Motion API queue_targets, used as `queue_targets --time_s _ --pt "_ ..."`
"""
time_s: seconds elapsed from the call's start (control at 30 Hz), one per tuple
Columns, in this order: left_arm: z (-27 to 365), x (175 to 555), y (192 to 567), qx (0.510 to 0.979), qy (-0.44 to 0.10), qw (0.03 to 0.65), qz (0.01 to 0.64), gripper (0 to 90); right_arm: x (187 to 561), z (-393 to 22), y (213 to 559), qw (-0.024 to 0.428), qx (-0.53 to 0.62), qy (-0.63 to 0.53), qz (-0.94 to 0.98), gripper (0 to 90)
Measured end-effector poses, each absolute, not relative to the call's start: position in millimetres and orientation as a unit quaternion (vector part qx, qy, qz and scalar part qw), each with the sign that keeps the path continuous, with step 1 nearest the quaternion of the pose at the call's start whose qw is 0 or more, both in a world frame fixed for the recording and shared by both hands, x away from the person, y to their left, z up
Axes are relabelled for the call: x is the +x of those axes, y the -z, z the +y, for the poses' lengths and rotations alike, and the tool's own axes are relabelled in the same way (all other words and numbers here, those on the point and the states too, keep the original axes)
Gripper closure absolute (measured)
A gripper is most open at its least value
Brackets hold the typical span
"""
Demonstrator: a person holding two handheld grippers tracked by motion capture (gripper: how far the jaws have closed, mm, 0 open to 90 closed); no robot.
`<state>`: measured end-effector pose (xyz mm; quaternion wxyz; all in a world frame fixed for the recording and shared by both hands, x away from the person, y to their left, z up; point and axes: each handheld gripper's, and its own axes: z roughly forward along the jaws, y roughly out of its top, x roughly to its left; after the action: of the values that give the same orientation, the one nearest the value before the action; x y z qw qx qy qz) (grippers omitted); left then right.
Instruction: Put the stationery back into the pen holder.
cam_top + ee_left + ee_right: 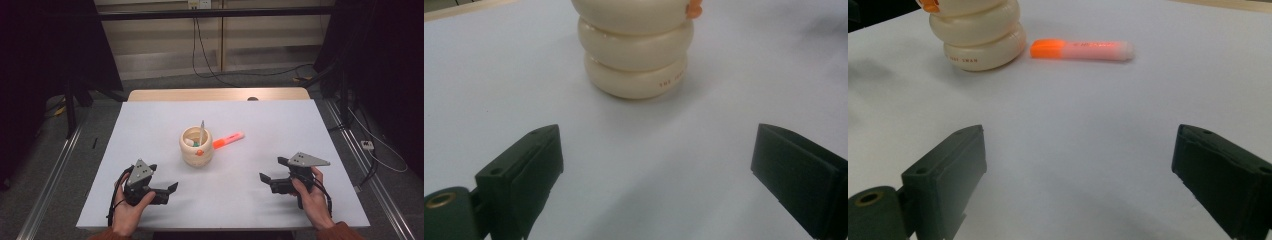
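**Marker lies right of the cup, closer to our right tool**

We have both tools resting low at the near edge of the white tabletop (pixel 150 125), jaws spread wide, nothing between them. Left tool (pixel 167 192) sits near-left, right tool (pixel 272 172) near-right.

Target as we read it: the orange-capped highlighter (pixel 228 140) lying flat on the tabletop, its cap end just beside the cream ribbed pen cup (pixel 196 146), possibly touching; we can't tell. Cup already holds a pen and some small items.

Key geometry:
- Highlighter long axis runs diagonally, cap end near the cup, pale end pointing away to the far right.
- In the right gripper view it lies crosswise ahead of the jaws (pixel 1081 50), so the jaws as they stand line up along it, not across it; the wrist needs a turn.
- From the left tool the cup (pixel 636 50) stands dead ahead and blocks the path to the highlighter.

Our call: right tool takes it, grabbing the pale half, well clear of the cup wall.
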<state>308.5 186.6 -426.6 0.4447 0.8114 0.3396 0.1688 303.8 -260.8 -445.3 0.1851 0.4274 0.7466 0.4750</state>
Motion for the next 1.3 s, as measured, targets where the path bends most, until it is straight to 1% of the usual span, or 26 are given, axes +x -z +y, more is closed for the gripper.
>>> queue_targets --time_s 0.17,0.3,0.47,0.57,0.7,0.83,0.9,1.03,1.07,1.13,1.2,1.3 --pt "193 299 434 0.802 -0.182 0.442 0.360 6.3 313 -257 442 0.196 0.421 -0.472 0.750 7.1" --pt "198 296 435 0.792 -0.190 0.455 0.360 6.3 323 -256 439 0.193 0.424 -0.478 0.744 7.3" --pt "197 298 440 0.790 -0.165 0.459 0.372 6.3 335 -252 436 0.203 0.421 -0.472 0.748 7.3" --pt "195 298 438 0.785 -0.162 0.464 0.378 6.3 345 -249 435 0.206 0.407 -0.467 0.758 7.2" --pt "196 298 438 0.790 -0.166 0.462 0.367 6.3 360 -243 434 0.208 0.407 -0.465 0.758 7.3" --pt "197 298 438 0.787 -0.165 0.464 0.373 6.3 377 -238 433 0.210 0.409 -0.460 0.759 9.6" --pt "198 298 438 0.783 -0.161 0.470 0.374 6.3 385 -237 430 0.198 0.417 -0.462 0.757 9.7" --pt "198 299 437 0.789 -0.165 0.463 0.370 6.3 400 -236 426 0.202 0.424 -0.459 0.755 17.2" --pt "198 299 437 0.790 -0.158 0.463 0.369 6.3 403 -236 426 0.203 0.425 -0.460 0.753 19.2" --pt "197 299 438 0.788 -0.161 0.466 0.369 6.3 411 -234 425 0.215 0.426 -0.452 0.754 25.2" --pt "196 299 439 0.788 -0.158 0.464 0.372 6.3 418 -232 425 0.226 0.428 -0.444 0.754 26.9" --pt "197 299 439 0.791 -0.161 0.462 0.367 6.3 427 -230 426 0.221 0.432 -0.445 0.753 31.3"
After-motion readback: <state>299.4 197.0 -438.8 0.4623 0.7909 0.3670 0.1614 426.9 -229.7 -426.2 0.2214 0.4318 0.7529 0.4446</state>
